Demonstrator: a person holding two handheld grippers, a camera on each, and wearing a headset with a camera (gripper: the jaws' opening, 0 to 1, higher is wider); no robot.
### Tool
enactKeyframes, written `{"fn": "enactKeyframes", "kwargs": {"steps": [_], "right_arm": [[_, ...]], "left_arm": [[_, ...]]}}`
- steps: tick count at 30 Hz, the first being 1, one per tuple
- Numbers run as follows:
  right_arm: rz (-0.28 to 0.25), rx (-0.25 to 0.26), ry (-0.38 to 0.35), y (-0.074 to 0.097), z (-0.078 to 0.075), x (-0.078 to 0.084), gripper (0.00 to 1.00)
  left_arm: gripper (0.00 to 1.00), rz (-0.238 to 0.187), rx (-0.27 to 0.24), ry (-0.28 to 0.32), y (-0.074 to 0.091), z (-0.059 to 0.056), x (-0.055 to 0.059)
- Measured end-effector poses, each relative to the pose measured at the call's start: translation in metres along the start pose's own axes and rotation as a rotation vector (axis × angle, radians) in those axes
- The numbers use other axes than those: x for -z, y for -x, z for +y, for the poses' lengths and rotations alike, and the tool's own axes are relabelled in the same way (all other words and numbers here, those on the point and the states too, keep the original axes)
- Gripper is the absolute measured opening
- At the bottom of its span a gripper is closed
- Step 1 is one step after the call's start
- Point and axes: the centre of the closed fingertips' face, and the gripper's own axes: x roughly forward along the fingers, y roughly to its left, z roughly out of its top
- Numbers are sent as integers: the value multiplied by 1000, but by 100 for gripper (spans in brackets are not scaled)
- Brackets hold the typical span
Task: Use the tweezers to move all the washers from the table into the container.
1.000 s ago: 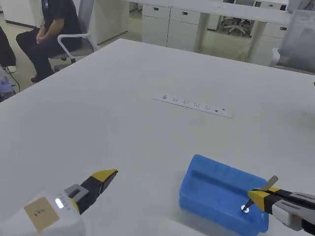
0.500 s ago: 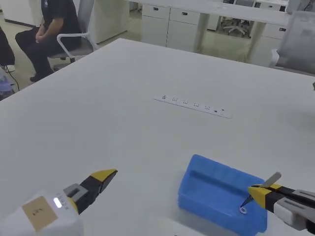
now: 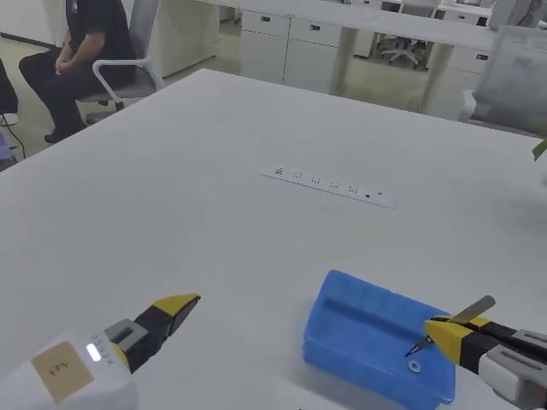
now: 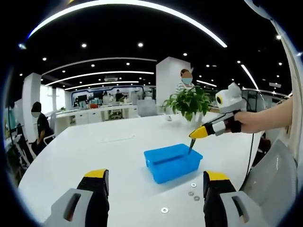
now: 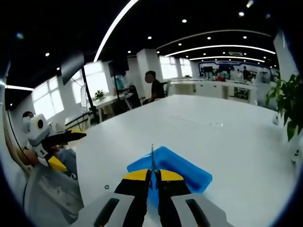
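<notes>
My right hand-held gripper (image 3: 449, 336) was clamped on the tweezers (image 3: 477, 307), their tips hanging over the blue container (image 3: 350, 295), just above its inside. One washer (image 3: 414, 366) lay on the container floor just below the tips. The tips looked empty, but they were too small for me to be sure. My left hand-held gripper (image 3: 178, 306) hovered over the bench (image 3: 214, 188) with its jaws apart, holding nothing, well apart from the container. In the left gripper view I counted four loose washers (image 4: 191, 193) on the bench, between that gripper and the container.

My read: drop-off end of one cycle, one washer in, task part done. The next move called for lifting the tweezers clear of the container wall, swinging to the loose group, coming down astride one washer's edge and pinching gently. Thin flat pieces, likely to skid or flick.
</notes>
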Motion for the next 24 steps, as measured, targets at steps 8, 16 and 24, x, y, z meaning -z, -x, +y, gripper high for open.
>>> {"fn": "enactKeyframes", "kwargs": {"steps": [8,16,24], "right_arm": [[5,-41,-12,1,22,7,3],[16,-72,-39,-2,35,19,3],[47,-86,-101,-11,32,45,3]], "left_arm": [[83,-4,0,-6,0,0,-1],[83,1,-1,-11,0,0,0],[82,3,-1,-13,0,1,0]]}}
